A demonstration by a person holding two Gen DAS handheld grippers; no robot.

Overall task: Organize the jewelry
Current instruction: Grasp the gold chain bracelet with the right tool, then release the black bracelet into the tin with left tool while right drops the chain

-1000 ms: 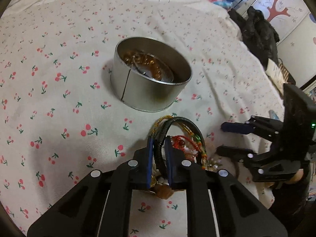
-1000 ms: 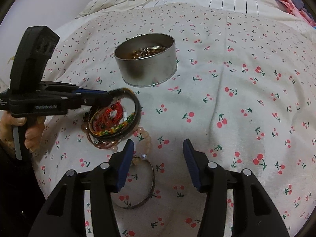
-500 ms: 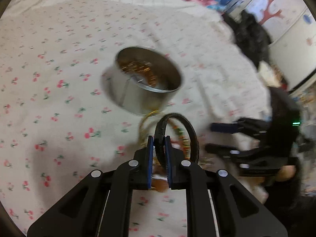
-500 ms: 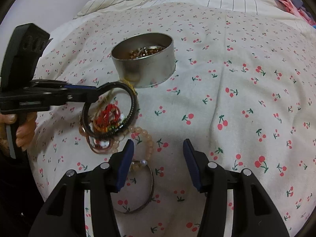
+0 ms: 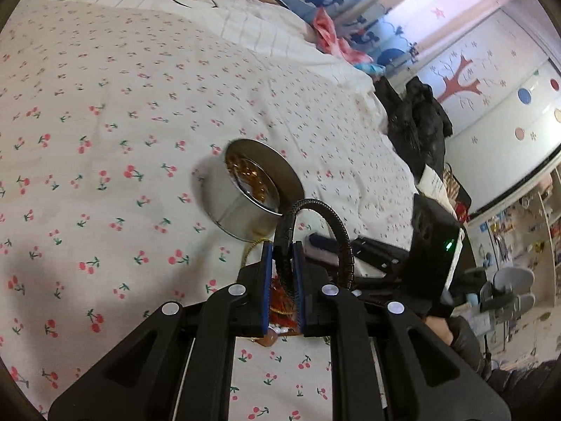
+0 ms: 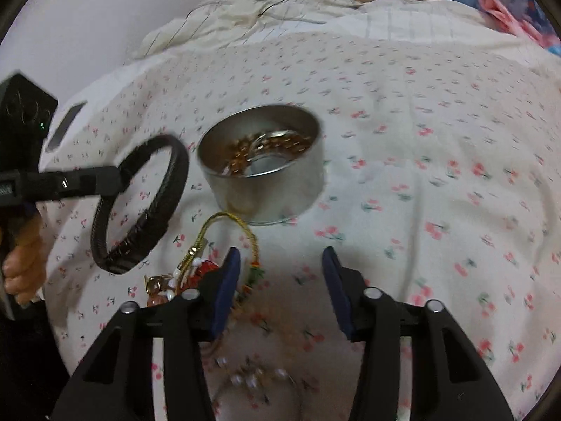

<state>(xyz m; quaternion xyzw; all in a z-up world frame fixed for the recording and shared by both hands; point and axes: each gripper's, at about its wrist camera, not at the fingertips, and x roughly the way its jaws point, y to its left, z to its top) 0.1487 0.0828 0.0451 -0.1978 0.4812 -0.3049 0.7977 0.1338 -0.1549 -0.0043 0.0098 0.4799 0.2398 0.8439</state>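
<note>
Left wrist view: the left gripper (image 5: 283, 266) is clamped on a black braided bracelet (image 5: 317, 236) raised before the round metal tin (image 5: 257, 194); right wrist view: the right gripper (image 6: 280, 280), closing on nothing, hangs over the bed's (image 6: 438, 161) tangled jewelry pile (image 6: 196, 270)

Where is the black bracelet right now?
The black bracelet hangs above the cherry-print sheet, pinched in the left tongs. In the right wrist view it is left of the metal tin, apart from it.

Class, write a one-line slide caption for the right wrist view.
Left tool lifts a black braided bracelet beside the metal tin of beads, while the right tool closes, empty, over tangled jewelry.
</note>
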